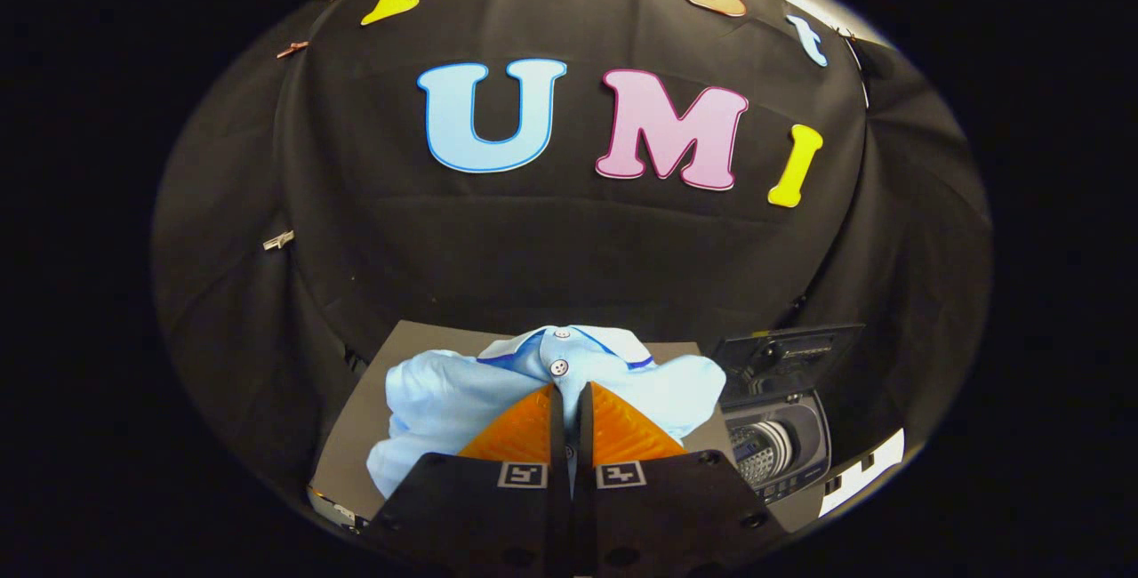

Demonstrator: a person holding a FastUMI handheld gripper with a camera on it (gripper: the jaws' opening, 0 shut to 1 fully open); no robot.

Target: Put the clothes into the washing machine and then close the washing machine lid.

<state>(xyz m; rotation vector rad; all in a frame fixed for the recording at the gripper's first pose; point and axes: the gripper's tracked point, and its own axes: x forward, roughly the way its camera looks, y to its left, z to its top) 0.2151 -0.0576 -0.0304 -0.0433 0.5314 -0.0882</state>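
Note:
A light blue polo shirt (444, 400) with a buttoned placket and dark blue trim lies bunched on a grey board (356, 436). My gripper (569, 391) is shut on the shirt, its two fingers pinching the cloth just below the collar buttons. To the right of the shirt stands a small toy washing machine (782, 445), its lid (787, 356) tipped up and open, the metal drum (760, 452) visible inside.
The black cloth booth wall (569, 258) rises right behind the board and the washer. The board's front edge lies near the fingers on the left. A white strip (862, 471) shows at the right, beyond the washer.

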